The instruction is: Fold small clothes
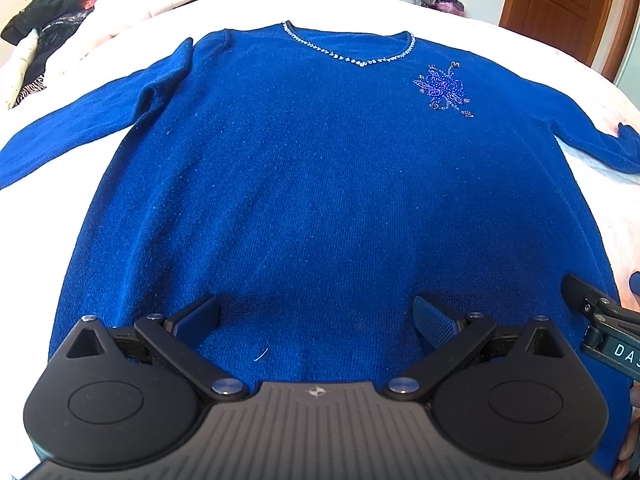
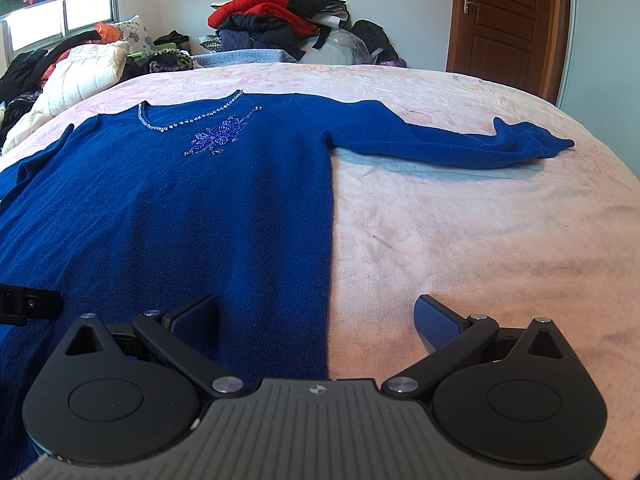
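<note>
A blue knit sweater [image 1: 304, 168] lies flat and face up on the bed, both sleeves spread sideways. It has a beaded neckline [image 1: 352, 56] and a beaded flower [image 1: 444, 90] on the chest. My left gripper [image 1: 316, 316] is open and empty, low over the sweater's hem. My right gripper [image 2: 316, 316] is open and empty, straddling the sweater's right side edge near the hem. The sweater [image 2: 160, 208] fills the left of the right wrist view, its right sleeve [image 2: 460, 142] stretched out. The right gripper's finger shows at the right edge of the left wrist view [image 1: 588, 300].
The bed has a pale pink sheet [image 2: 480, 240]. A heap of clothes [image 2: 276, 20] lies past the far edge, with pillows and more clothes [image 2: 80, 68] at the far left. A brown door [image 2: 504, 20] stands at the back right.
</note>
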`<state>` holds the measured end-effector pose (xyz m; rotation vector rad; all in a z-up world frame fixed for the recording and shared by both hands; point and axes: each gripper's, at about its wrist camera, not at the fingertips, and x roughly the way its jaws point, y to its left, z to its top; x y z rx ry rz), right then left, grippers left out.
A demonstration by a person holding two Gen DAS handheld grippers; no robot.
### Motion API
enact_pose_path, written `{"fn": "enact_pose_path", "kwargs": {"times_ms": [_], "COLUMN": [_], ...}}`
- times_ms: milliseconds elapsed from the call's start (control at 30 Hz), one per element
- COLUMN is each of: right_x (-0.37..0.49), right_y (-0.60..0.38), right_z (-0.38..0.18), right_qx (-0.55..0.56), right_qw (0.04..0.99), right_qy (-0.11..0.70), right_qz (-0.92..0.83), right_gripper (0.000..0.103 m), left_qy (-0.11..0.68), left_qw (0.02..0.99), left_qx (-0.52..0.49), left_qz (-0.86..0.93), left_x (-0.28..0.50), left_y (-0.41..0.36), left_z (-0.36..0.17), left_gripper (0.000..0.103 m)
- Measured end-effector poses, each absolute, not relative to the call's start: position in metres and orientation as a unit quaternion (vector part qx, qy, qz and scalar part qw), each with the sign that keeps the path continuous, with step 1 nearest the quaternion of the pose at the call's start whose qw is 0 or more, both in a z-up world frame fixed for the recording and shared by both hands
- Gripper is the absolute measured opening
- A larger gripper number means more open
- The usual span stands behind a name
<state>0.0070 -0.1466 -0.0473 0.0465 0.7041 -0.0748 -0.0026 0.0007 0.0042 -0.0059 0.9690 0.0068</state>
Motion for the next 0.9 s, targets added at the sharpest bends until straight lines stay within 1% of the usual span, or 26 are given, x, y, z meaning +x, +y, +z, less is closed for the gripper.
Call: {"fn": "enact_pose_path", "kwargs": {"times_ms": [467, 733, 900], "right_x": [0.008, 0.024, 0.028], "right_y": [-0.146, -0.148, -0.145], "right_z": [-0.046, -0.035, -0.028], "right_qx": [0.021, 0.017, 0.0], "right_qw": [0.937, 0.921, 0.922], "right_qy": [0.348, 0.388, 0.387], "right_qz": [-0.037, -0.032, -0.029], "right_gripper": [0.103, 0.103, 0.103], "left_qy": [0.465, 0.456, 0.448], "left_qw": [0.885, 0.89, 0.894], "left_qx": [-0.002, 0.001, 0.003], "left_qz": [0.005, 0.003, 0.0], "left_x": [0.005, 0.017, 0.022], "left_y": [-0.001, 0.0, 0.0], "left_z": [0.005, 0.005, 0.001], "left_gripper": [0.103, 0.103, 0.103]}}
